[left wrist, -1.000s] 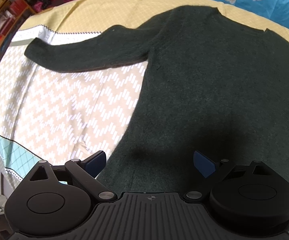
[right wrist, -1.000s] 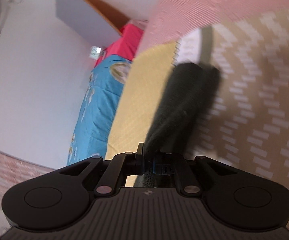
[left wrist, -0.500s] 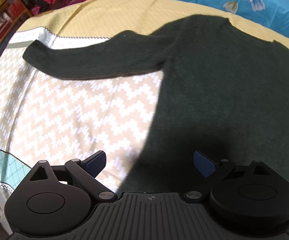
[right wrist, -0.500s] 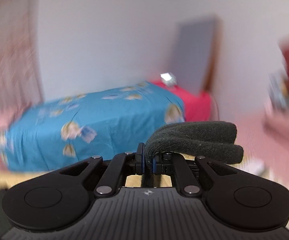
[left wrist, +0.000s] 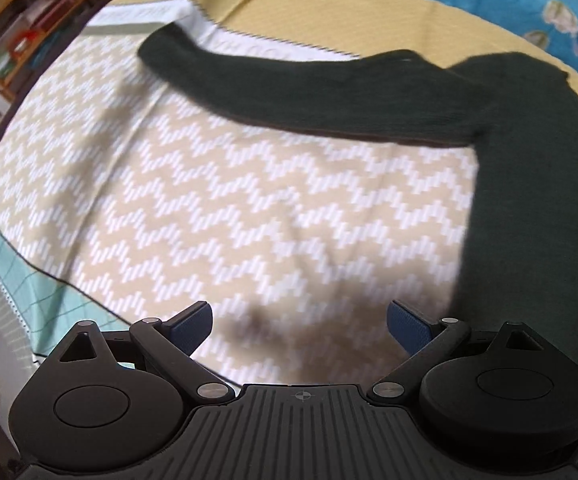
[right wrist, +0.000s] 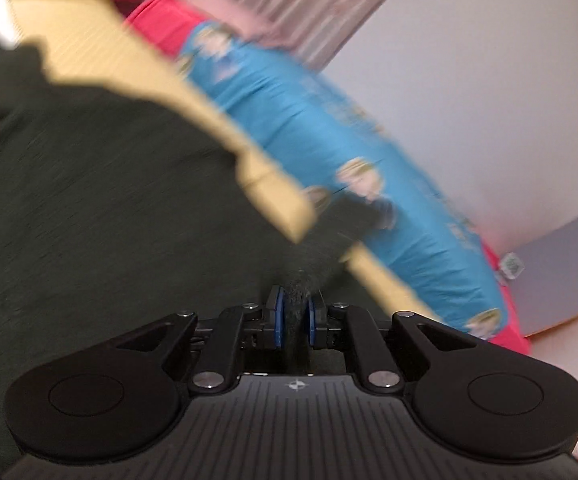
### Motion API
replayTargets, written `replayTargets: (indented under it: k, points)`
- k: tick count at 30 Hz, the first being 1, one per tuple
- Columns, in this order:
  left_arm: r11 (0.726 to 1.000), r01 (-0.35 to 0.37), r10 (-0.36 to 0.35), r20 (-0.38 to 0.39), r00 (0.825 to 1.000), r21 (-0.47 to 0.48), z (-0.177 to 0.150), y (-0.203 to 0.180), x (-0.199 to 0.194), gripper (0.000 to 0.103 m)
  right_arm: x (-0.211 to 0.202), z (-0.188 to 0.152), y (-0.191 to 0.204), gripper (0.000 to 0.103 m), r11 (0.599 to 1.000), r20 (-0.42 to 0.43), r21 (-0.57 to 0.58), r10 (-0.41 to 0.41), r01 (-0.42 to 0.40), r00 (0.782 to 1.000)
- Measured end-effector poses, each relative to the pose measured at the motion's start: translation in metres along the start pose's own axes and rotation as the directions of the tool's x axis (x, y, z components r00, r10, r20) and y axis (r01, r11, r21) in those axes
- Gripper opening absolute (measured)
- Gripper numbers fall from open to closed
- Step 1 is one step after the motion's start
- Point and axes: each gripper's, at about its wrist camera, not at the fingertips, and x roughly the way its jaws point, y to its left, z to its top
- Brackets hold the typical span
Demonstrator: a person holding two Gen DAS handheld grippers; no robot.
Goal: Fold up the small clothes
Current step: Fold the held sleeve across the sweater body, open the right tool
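A dark green sweater (left wrist: 529, 168) lies on the bed, its body at the right of the left wrist view and one sleeve (left wrist: 289, 84) stretched flat to the left. My left gripper (left wrist: 299, 320) is open and empty above the zigzag cloth, left of the sweater body. In the blurred right wrist view my right gripper (right wrist: 295, 314) is shut on a fold of the sweater (right wrist: 89, 200), the other sleeve's end, held over the sweater body.
A beige-and-white zigzag cloth (left wrist: 229, 208) covers the bed over a yellow sheet (left wrist: 329, 8). A blue flowered quilt (right wrist: 329, 132) and red bedding lie along the far side by the wall. Cluttered shelves (left wrist: 29, 12) stand at the far left.
My left gripper has moved left, off the sweater body and over the zigzag cloth. My right gripper has swung the gripped sleeve from out at the side across over the sweater body.
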Motion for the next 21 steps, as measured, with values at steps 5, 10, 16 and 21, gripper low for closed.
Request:
replayTargets:
  k: [5,10,16,21]
  points:
    - [0.999,-0.012,0.012,-0.020,1.000,-0.040,0.004,0.023,0.012,0.103,0.007,0.004,0.019,0.038,0.999,-0.048,-0.033,-0.031,0.029,0.998]
    - [0.999,0.002,-0.003,-0.033,0.999,-0.047,0.006,0.027,0.020,0.103,0.006,0.011,0.026,0.047,1.000,-0.031,-0.016,-0.001,0.000,1.000]
    - [0.999,0.021,-0.022,-0.031,0.999,-0.031,0.008,0.028,0.020,0.103,0.021,0.029,0.045,0.009,1.000,-0.083,-0.012,0.025,-0.026,0.996]
    - [0.999,0.028,-0.029,-0.024,0.999,-0.034,0.008,0.036,0.021,0.103,-0.007,0.053,0.035,0.009,0.995,0.060,0.103,-0.017,0.011,0.998]
